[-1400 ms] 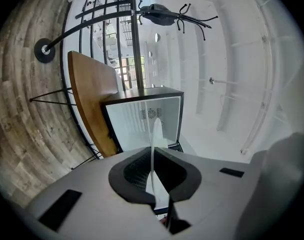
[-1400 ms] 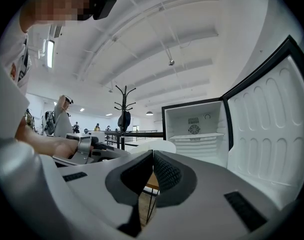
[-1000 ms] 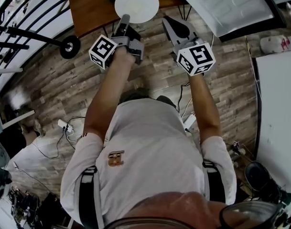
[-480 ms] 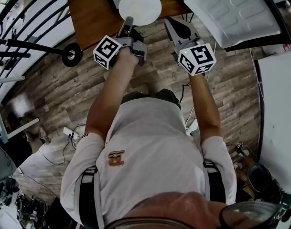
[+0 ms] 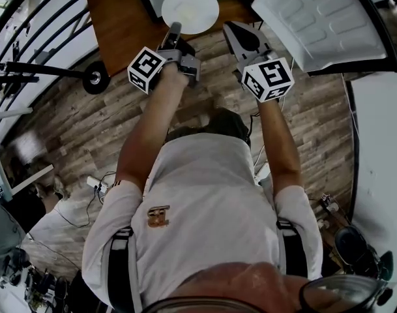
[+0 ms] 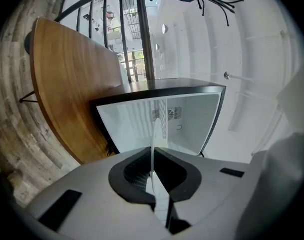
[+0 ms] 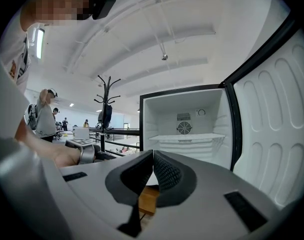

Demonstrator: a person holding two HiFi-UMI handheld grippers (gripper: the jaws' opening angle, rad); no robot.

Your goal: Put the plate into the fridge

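Railing bars of black metal curve along the far left, above a plank floor. Right of them a wooden table reaches in from the far edge, its right end touching or just beside the fridge.

The left gripper is held out over the near right corner of that table, its marker cube facing up. Its jaws are clamped on the near rim of the white plate. In the left gripper view the plate shows edge-on as a thin pale line running out from between the pressed pads of the left gripper. From the head view the plate sits far centre, overlapping the table's edge and the pale front of the fridge. It is in front of the open compartment, not on a shelf.

To the right, level with the left gripper and well apart from the plate, the right gripper points the same way. In its own view the jaws of the right gripper meet at the tips with nothing between them. Beyond them the fridge stands open, showing a white shelf across the middle and a round fan grille on the back wall. A coat rack stands left of it in that view.

Farthest right, the fridge door is swung wide open, its ribbed white inner face turned up toward the head camera.
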